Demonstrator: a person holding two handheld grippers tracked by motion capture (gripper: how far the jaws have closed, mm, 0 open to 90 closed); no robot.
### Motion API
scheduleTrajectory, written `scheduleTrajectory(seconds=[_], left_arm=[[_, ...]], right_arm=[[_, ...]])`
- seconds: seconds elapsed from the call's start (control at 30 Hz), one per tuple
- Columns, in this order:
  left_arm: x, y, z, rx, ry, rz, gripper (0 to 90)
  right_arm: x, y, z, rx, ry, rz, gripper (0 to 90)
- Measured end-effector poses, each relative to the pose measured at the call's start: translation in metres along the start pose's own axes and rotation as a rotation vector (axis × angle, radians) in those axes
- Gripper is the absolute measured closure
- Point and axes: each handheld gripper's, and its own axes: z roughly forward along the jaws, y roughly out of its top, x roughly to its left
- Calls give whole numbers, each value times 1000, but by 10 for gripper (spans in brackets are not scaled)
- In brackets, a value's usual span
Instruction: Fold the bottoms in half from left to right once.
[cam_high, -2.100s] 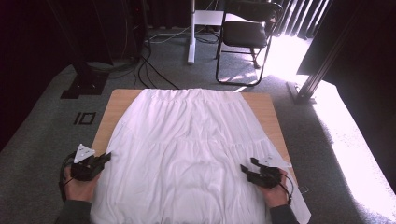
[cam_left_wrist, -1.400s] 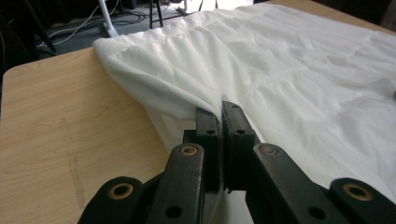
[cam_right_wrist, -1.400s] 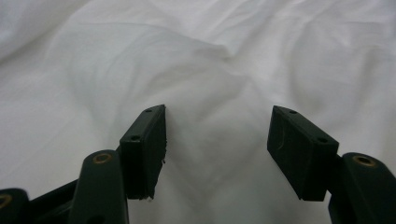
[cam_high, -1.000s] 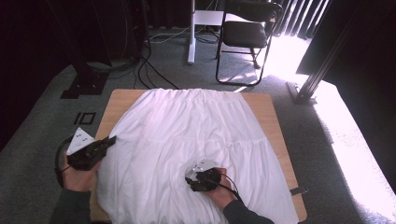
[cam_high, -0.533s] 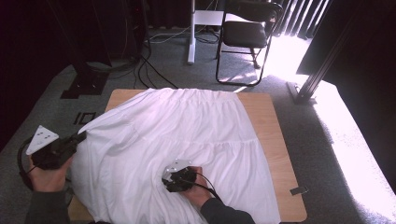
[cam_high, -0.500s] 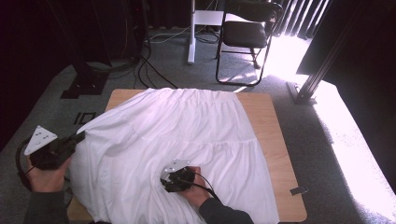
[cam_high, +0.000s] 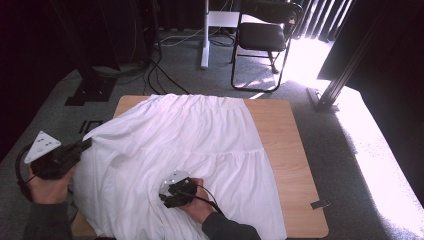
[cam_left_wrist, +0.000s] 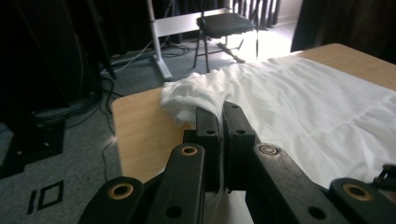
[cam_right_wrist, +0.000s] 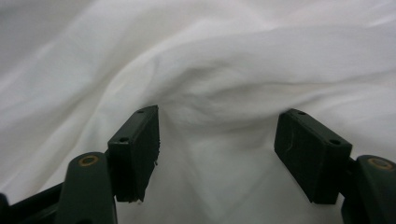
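Clearly the white garment (cam_high: 185, 145) is the thing being worked: a thin, gathered cloth, perhaps a skirt, spread over most of the wooden bench (cam_high: 285, 150), with its far edge near the bench's far side and its near-left part pulled off over the left edge. It looks light, soft and limp, so it should fold and slide readily but will sag and bunch wherever it is not supported. An edge or hem seems the best place to take it, since a pinch in the middle only gathers a loose ridge.

At the left, the left gripper (cam_high: 82, 146) is clamped tight on a fold of the cloth's left edge; in the left gripper view the fabric (cam_left_wrist: 205, 100) runs between the closed jaws and bunches just beyond them. The right gripper (cam_high: 167, 197) lies on the near middle of the cloth, and its jaws have just been opening: in the right gripper view they stand wide apart with a soft ridge of fabric (cam_right_wrist: 219, 98) ahead of them, the pads not pressing on it.

Beyond the bench stand a black chair (cam_high: 265, 35) and a white post (cam_high: 204, 30) on grey carpet, with sunlight falling at the right.
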Motion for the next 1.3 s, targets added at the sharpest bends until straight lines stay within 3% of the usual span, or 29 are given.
scheduleTrajectory(seconds=[0.1,0.2,0.33,0.37,0.47,0.6,0.7,0.83,0.9,1.03,1.23,1.27,1.3], left_arm=[[-11,5,8,5,-32,20,885],[-26,10,18,3,-71,43,885],[-46,17,31,4,-123,73,885],[-49,19,34,4,-131,79,885],[-64,25,43,11,-166,102,884],[-88,32,58,19,-218,138,884],[-105,36,69,30,-258,165,884],[-126,37,86,33,-318,166,884],[-138,36,98,39,-352,166,884],[-154,34,113,36,-405,142,885],[-190,42,134,20,-493,143,885],[-190,42,134,20,-493,143,885],[-208,48,138,8,-530,161,885]], right_arm=[[-5,1,-30,-49,-17,-22,292],[-16,-4,-65,-82,-63,-57,290],[-44,-28,-112,-78,-175,-53,291],[-53,-38,-124,-64,-214,-38,290],[-72,-61,-149,-47,-264,-4,291],[-99,-103,-177,37,-333,33,291],[-115,-137,-198,59,-359,117,293],[-125,-170,-211,48,-351,206,304],[-127,-182,-210,70,-376,222,298],[-133,-189,-210,29,-350,271,296],[-133,-191,-209,2,-353,265,294],[-133,-191,-209,2,-353,265,294],[-133,-191,-209,1,-355,265,294]])
